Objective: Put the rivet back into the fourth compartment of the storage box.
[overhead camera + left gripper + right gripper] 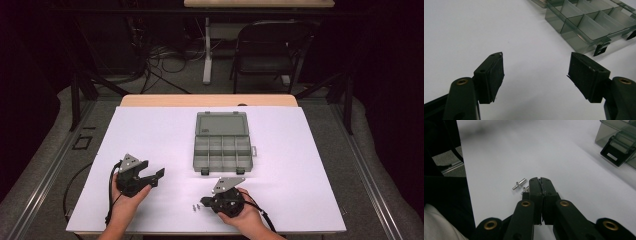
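The white table (pixel 150 130) carries an open clear organizer box (pixel 222 142), lid folded back toward the far side and compartments facing up; as far as the high view and the left gripper view show, those compartments (pixel 589 21) look bare, so nothing seems to have been sorted into them yet. The left gripper (pixel 150 175) rests on the table at the person's left, well apart from the box, with its jaws standing wide apart and nothing between them, just bare table beyond its pads (pixel 496 72). The right gripper (pixel 540 182) lies low near the front edge, its jaws pressed together. Two small metal pins sit on the table just beside its tips: one pin (pixel 519 183) lies free a little way off, and a second pin (pixel 525 190) lies against the side of the left jaw, partly hidden. Whether that second one is actually pinched cannot be told; it appears to sit outside the closed pads. By this reading the work is at its very start: a pin has still to be gripped, carried to the box and dropped into a compartment, and then the other.
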A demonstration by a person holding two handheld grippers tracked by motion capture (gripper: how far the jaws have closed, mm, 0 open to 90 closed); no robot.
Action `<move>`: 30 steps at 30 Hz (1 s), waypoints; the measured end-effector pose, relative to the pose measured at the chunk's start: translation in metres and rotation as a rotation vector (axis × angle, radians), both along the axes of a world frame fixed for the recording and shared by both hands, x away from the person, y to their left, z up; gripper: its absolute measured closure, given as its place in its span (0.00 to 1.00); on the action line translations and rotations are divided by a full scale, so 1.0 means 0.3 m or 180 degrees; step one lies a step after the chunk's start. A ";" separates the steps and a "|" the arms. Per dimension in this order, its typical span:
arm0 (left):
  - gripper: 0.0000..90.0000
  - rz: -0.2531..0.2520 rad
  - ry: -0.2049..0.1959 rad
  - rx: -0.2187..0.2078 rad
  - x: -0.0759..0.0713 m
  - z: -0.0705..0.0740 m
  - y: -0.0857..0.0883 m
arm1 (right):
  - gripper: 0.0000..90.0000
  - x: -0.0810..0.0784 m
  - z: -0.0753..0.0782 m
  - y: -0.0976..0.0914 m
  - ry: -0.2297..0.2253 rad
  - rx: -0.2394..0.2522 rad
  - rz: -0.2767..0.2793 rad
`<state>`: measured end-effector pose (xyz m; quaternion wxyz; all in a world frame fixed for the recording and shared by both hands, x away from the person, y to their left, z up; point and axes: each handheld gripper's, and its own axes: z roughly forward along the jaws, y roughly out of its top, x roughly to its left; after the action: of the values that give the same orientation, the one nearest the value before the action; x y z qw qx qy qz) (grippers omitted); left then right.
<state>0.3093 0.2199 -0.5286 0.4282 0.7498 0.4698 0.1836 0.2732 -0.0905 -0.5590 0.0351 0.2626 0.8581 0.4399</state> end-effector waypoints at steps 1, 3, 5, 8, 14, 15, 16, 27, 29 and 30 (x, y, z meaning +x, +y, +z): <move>0.32 0.0004 0.0000 -0.0005 -0.001 0.001 0.000 | 0.99 0.001 0.004 -0.003 0.0003 0.0014 0.0001; 0.32 0.0007 -0.0001 -0.0019 -0.002 0.002 0.001 | 0.99 0.002 0.015 -0.010 0.0002 0.0023 -0.0018; 0.32 0.0019 -0.0011 -0.0021 -0.002 0.004 0.001 | 0.99 0.004 0.023 -0.015 0.0011 0.0058 -0.0023; 0.31 0.0028 -0.0021 -0.0007 -0.003 0.005 0.003 | 0.99 0.007 0.040 -0.025 0.0016 0.0086 -0.0010; 0.31 0.0045 -0.0029 -0.0006 -0.004 0.005 0.003 | 0.99 0.018 0.092 -0.058 0.0014 0.0211 -0.0029; 0.31 0.0044 -0.0028 -0.0006 -0.004 0.005 0.003 | 0.99 0.020 0.105 -0.067 0.0031 0.0169 -0.0031; 0.31 0.0039 -0.0022 -0.0008 -0.004 0.005 0.003 | 0.99 0.026 0.112 -0.076 0.0042 0.0191 -0.0031; 0.31 0.0023 0.0003 -0.0003 -0.005 0.009 0.006 | 0.99 0.099 0.201 -0.171 0.0094 0.0297 -0.0227; 0.31 0.0035 -0.0018 -0.0010 -0.004 0.007 0.005 | 0.99 0.109 0.209 -0.181 0.0107 0.0311 -0.0252; 0.31 0.0026 -0.0003 -0.0004 -0.005 0.008 0.005 | 0.99 0.113 0.214 -0.186 0.0094 0.0286 -0.0271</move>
<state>0.3080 0.2214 -0.5263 0.4282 0.7475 0.4728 0.1854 0.3071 -0.1463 -0.4947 0.0293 0.3065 0.8259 0.4723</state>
